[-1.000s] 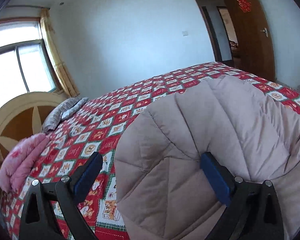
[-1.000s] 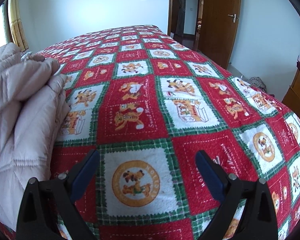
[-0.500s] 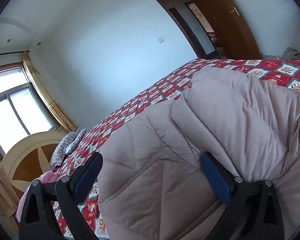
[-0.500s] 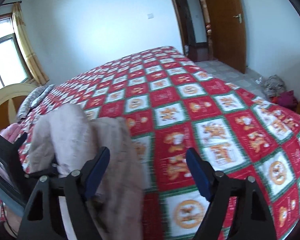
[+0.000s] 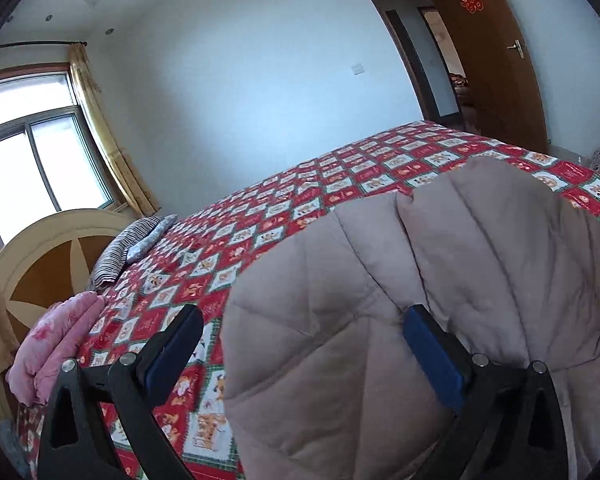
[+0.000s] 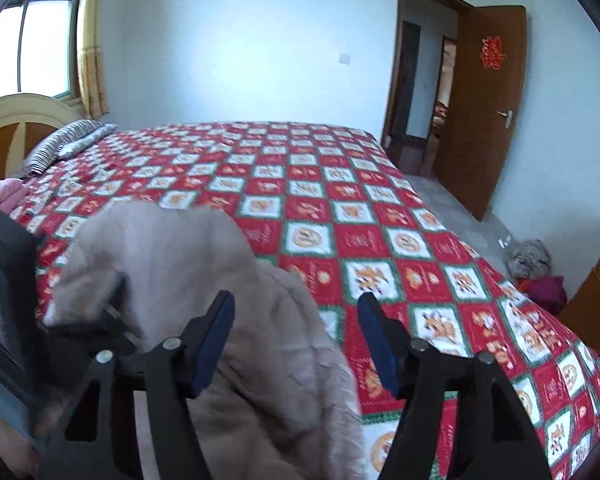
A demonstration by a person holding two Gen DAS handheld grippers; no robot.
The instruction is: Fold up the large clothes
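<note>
A large beige quilted coat point(image 5: 400, 300) is bunched up at the near edge of the bed. In the left wrist view it drapes between and over my left gripper point(image 5: 300, 344), whose jaws stand wide apart with the fabric resting against the right finger. In the right wrist view the coat point(image 6: 204, 280) rises in a mound at the lower left. My right gripper point(image 6: 296, 332) is open, its left finger over the coat and its right finger over the red blanket.
The bed is covered by a red, green and white patterned blanket point(image 6: 340, 200). A striped pillow point(image 5: 132, 244) and a pink folded garment point(image 5: 56, 340) lie by the wooden headboard point(image 5: 40, 264). An open brown door point(image 6: 484, 112) stands at the right; clothes lie on the floor point(image 6: 532, 264).
The right gripper has swung left, from over bare blanket to over the coat. The left gripper tilted upward with the coat, then eased back down. Both stayed open.
</note>
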